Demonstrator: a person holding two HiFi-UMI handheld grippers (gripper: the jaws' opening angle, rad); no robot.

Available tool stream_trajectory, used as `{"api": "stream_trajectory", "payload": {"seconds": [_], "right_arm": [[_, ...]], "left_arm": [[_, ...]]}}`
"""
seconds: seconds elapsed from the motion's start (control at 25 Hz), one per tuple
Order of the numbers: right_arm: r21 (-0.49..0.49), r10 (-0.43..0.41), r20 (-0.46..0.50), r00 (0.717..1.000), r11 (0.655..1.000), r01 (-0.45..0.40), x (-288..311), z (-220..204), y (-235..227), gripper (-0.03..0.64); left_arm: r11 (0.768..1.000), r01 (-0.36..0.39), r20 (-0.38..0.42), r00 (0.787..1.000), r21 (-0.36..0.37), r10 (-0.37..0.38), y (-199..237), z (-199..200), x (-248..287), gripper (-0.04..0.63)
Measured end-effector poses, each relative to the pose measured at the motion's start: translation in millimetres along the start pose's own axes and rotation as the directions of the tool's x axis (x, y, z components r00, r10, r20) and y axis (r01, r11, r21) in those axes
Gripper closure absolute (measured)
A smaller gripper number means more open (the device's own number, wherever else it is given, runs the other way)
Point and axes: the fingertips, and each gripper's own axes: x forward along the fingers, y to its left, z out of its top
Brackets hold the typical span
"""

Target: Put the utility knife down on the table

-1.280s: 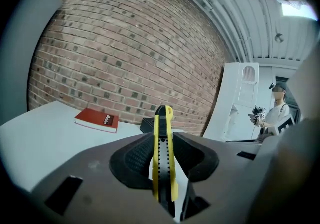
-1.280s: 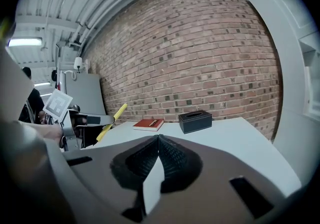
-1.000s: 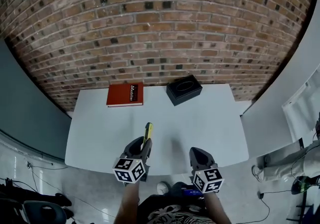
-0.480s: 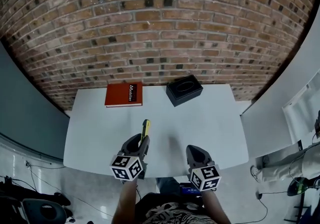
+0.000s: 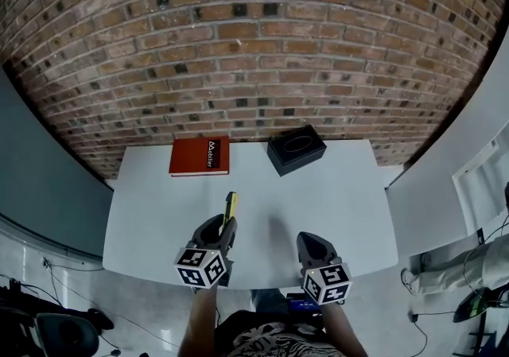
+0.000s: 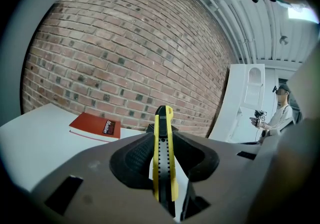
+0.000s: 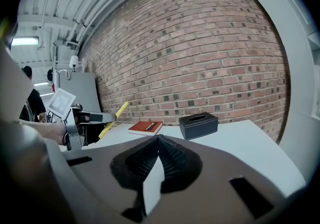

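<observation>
The left gripper (image 5: pixel 223 230) pinches a yellow-and-black utility knife (image 6: pixel 163 154) between its pads. The knife juts out towards the far side, tip raised above the near part of the white table (image 5: pixel 342 196). To its right, the right gripper (image 7: pixel 157 144) is pressed together with nothing in it.

On table (image 5: pixel 342 212), book (image 5: pixel 200 157) left of box (image 5: pixel 296 150)

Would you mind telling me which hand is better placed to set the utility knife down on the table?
Left: the left gripper holds the utility knife above the table, while the right gripper is shut and empty.
</observation>
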Motion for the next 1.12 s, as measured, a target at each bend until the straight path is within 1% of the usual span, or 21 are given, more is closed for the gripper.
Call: {"api": "stream_trajectory", "payload": {"seconds": [0.2, 0.6, 0.96, 1.12], "right_arm": [[0.014, -0.004, -0.017, 1.0, 1.0, 0.004, 10, -5, -8, 0.617], [0.021, -0.016, -0.095, 0.995, 1.0, 0.018, 32, -34, -25, 0.617], [0.026, -0.012, -0.164, 0.986, 1.0, 0.017, 52, -60, -37, 0.617], [0.032, -0.002, -0.193, 0.981, 0.999, 0.008, 60, -69, -39, 0.617]], "left_arm": [[1.0, -0.001, -0.029, 1.0, -0.007, 0.001, 5, -9, 10, 0.473], [0.999, -0.015, -0.115, 0.993, -0.041, 0.011, 17, -45, 26, 0.472], [0.998, -0.033, -0.208, 0.978, -0.054, 0.021, 28, -85, 43, 0.473], [0.999, -0.039, -0.252, 0.967, -0.037, 0.029, 31, -102, 51, 0.473]]}}
